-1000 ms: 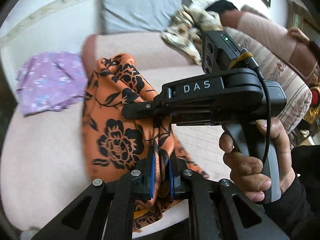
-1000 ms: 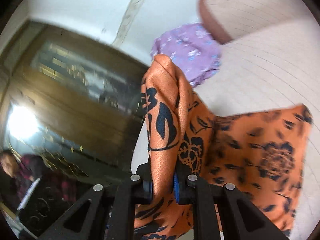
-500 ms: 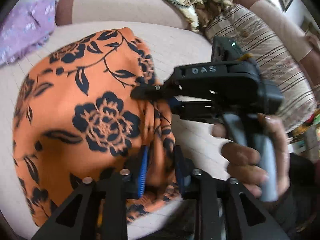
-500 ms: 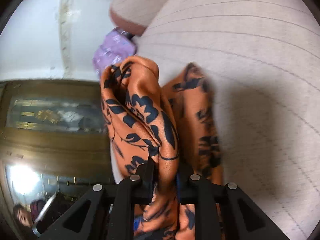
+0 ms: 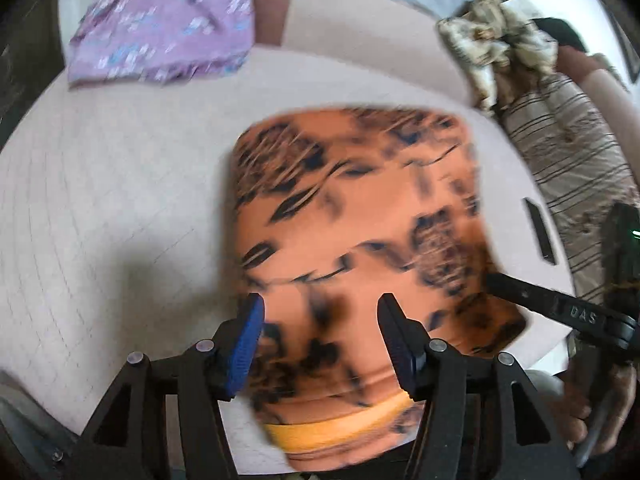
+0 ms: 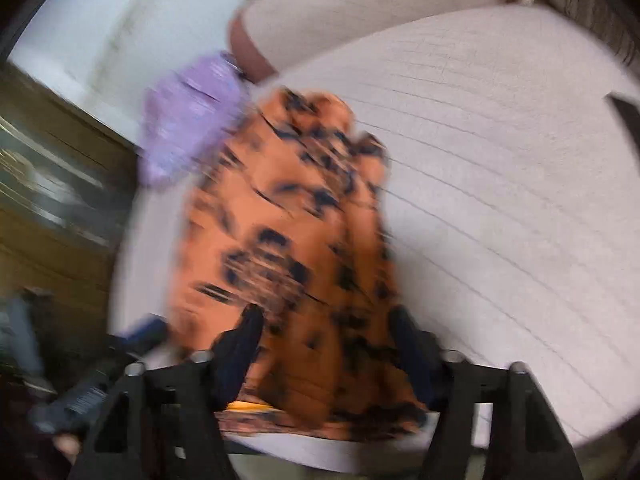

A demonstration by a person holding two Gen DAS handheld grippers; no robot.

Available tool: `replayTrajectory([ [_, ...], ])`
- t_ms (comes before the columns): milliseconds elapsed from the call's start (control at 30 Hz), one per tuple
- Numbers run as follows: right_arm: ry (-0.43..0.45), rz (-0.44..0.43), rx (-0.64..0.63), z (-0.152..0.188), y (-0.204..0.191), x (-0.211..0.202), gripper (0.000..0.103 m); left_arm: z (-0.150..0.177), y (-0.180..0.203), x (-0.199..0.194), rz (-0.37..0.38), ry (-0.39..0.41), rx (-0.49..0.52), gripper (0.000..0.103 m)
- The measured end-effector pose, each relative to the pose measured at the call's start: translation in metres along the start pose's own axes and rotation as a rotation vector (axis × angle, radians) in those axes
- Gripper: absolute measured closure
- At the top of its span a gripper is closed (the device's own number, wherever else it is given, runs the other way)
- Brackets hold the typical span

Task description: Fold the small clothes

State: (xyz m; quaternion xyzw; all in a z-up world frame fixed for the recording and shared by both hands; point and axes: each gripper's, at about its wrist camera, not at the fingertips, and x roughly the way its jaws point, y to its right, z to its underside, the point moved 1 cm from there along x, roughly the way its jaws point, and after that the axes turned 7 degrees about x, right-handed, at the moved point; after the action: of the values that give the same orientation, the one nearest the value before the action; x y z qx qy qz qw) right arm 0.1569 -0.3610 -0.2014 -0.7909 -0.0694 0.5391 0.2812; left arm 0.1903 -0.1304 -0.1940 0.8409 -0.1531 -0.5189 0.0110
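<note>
Orange floral garment laid on the pale sofa seat, both grippers just letting go.

Left wrist: left gripper (image 5: 320, 332) has just been opening, wide astride the orange floral garment (image 5: 352, 216); lifting off could snag its edge. Right wrist: right gripper (image 6: 326, 344) likewise parted; slippery cloth (image 6: 288, 232) may unfold.

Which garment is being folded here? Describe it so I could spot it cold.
On the pale pink cushion, nearest the camera, lies the orange cloth with a black flower print, spread flat beneath the left gripper. The purple cloth lies farther back, pale and small-patterned; only the orange one has bold dark blooms.
</note>
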Motion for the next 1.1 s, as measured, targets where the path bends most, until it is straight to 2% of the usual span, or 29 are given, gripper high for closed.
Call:
replayTrajectory([
  [33, -0.022, 0.017, -0.011, 0.002, -0.003, 0.003, 0.068, 0.005, -0.009, -0.001, -0.001, -0.029, -0.024, 0.043],
  [67, -0.041, 0.015, -0.005, 0.005, -0.004, 0.005, 0.070, 0.012, -0.015, 0.002, 0.015, -0.047, -0.046, 0.043],
  [167, -0.072, 0.040, 0.013, 0.008, -0.004, 0.011, 0.085, 0.025, -0.026, 0.002, 0.054, -0.060, -0.082, 0.043],
  [233, -0.070, 0.063, 0.064, 0.009, 0.011, 0.010, 0.088, 0.031, -0.030, 0.007, 0.068, -0.081, -0.089, 0.043],
  [300, -0.108, 0.132, 0.111, 0.004, 0.020, 0.025, 0.089, 0.037, -0.036, 0.014, 0.071, -0.117, -0.095, 0.043],
  [333, -0.158, 0.158, 0.105, 0.003, 0.018, 0.035, 0.089, 0.039, -0.039, 0.017, 0.077, -0.129, -0.101, 0.043],
  [367, -0.163, 0.200, 0.072, 0.001, 0.010, 0.039, 0.089, 0.038, -0.042, 0.016, 0.092, -0.135, -0.110, 0.043],
  [433, -0.148, 0.232, 0.035, -0.001, 0.000, 0.033, 0.088, 0.035, -0.049, 0.004, 0.119, -0.111, -0.111, 0.043],
  [500, -0.083, 0.161, 0.023, -0.004, -0.011, 0.011, 0.088, 0.028, -0.059, -0.015, 0.137, -0.063, -0.105, 0.042],
  [533, -0.043, 0.107, 0.020, -0.007, -0.015, -0.002, 0.087, 0.022, -0.064, -0.021, 0.140, -0.046, -0.107, 0.035],
  [567, -0.008, 0.049, 0.021, -0.011, -0.018, -0.014, 0.084, 0.015, -0.071, -0.026, 0.143, -0.033, -0.118, 0.029],
  [600, 0.032, -0.034, 0.017, -0.020, -0.022, -0.026, 0.065, 0.008, -0.077, -0.028, 0.149, -0.028, -0.129, 0.028],
  [633, 0.056, -0.081, 0.007, -0.029, -0.027, -0.031, 0.043, -0.002, -0.083, -0.028, 0.153, -0.025, -0.134, 0.028],
  [667, 0.098, -0.123, -0.008, -0.040, -0.030, -0.036, 0.006, -0.013, -0.089, -0.026, 0.164, -0.031, -0.144, 0.028],
  [733, 0.156, -0.131, -0.035, -0.056, -0.040, -0.038, 0.004, -0.033, -0.096, -0.024, 0.161, -0.032, -0.160, 0.028],
  [833, 0.104, -0.160, -0.025, -0.107, -0.048, -0.002, 0.004, -0.069, -0.119, 0.003, 0.190, -0.022, -0.216, 0.028],
  [933, 0.031, -0.161, -0.009, -0.136, -0.036, 0.045, 0.004, -0.095, -0.130, 0.033, 0.226, -0.041, -0.257, 0.028],
  [1000, -0.007, -0.123, 0.001, -0.146, -0.027, 0.080, 0.006, -0.104, -0.135, 0.051, 0.259, -0.057, -0.267, 0.028],
  [1100, -0.065, -0.169, 0.058, -0.144, -0.004, 0.103, 0.008, -0.096, -0.141, 0.067, 0.337, -0.060, -0.304, 0.028],
])
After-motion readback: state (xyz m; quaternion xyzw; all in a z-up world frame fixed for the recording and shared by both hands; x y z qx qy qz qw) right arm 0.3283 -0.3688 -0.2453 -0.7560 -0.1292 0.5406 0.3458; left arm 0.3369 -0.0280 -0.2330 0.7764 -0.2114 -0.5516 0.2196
